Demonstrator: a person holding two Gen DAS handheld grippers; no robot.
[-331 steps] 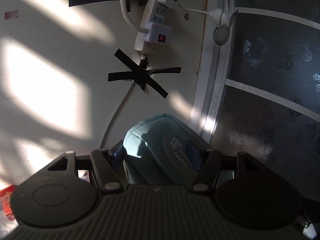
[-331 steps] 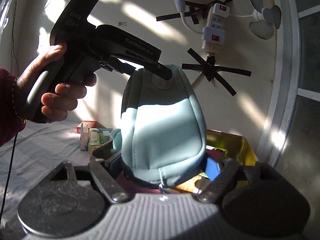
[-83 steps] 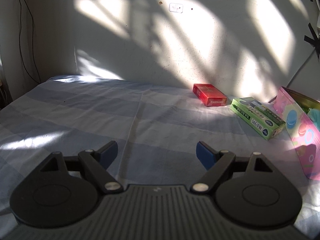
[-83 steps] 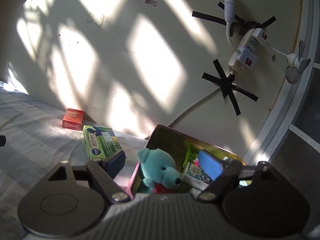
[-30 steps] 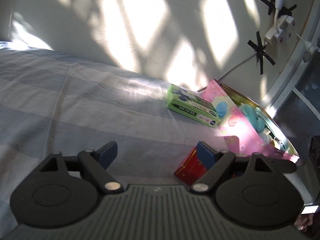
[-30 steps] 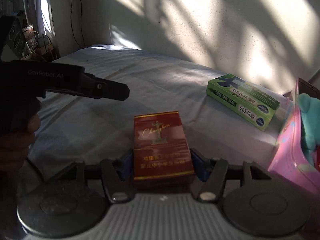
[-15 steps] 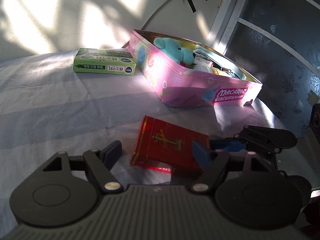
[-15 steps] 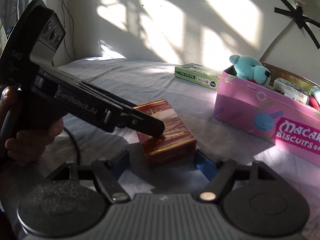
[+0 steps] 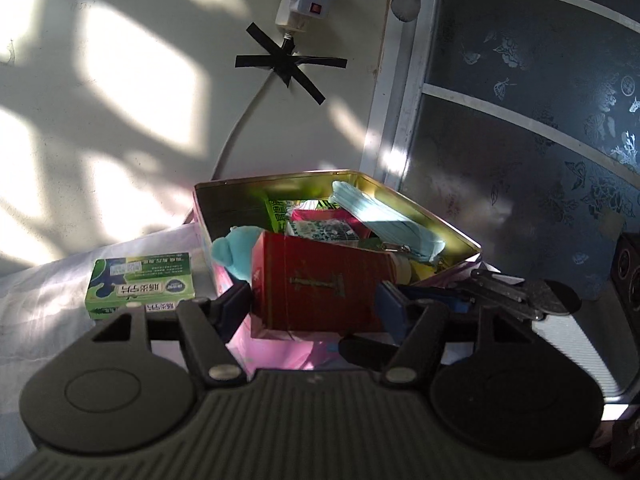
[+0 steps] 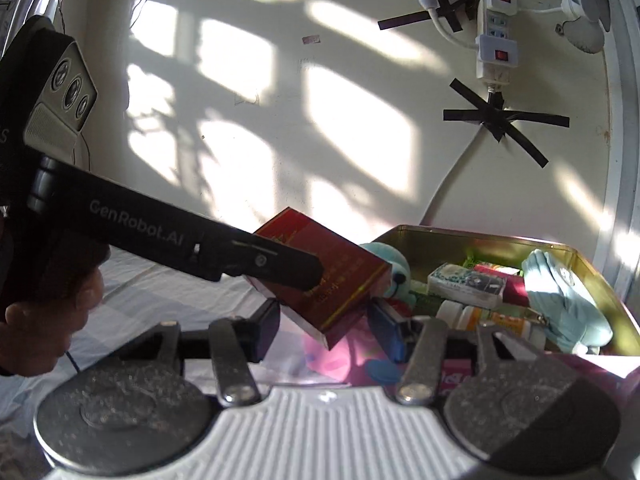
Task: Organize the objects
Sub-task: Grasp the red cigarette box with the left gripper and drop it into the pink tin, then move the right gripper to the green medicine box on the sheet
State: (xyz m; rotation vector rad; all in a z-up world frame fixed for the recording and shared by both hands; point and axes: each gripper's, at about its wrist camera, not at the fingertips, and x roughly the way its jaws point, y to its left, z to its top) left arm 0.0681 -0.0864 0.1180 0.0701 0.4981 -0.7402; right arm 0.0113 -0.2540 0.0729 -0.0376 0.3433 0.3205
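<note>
**Red box held at the tin's near corner**

Your left gripper (image 9: pixel 314 304) has its fingers closed on the red box (image 9: pixel 320 284), which sits low and centre in the left wrist view, tilted, in front of the pink tin (image 9: pixel 420 208). In the right wrist view the same box (image 10: pixel 340 276) hangs tilted at mid-frame, just left of the tin (image 10: pixel 480 236), with the left gripper's dark finger (image 10: pixel 272 260) laid across it.

Your right gripper (image 10: pixel 324 328) is spread open and grips nothing; the box's lower corner hangs between its fingers (image 10: pixel 386 330).

Inside the tin lie a teal bear (image 10: pixel 400 272), a light blue pouch (image 10: pixel 560 300) at the right, and several small packets. A green box (image 9: pixel 140 284) lies on the bed (image 9: pixel 40 304) at the lower left of the left wrist view, just beside the tin.
</note>
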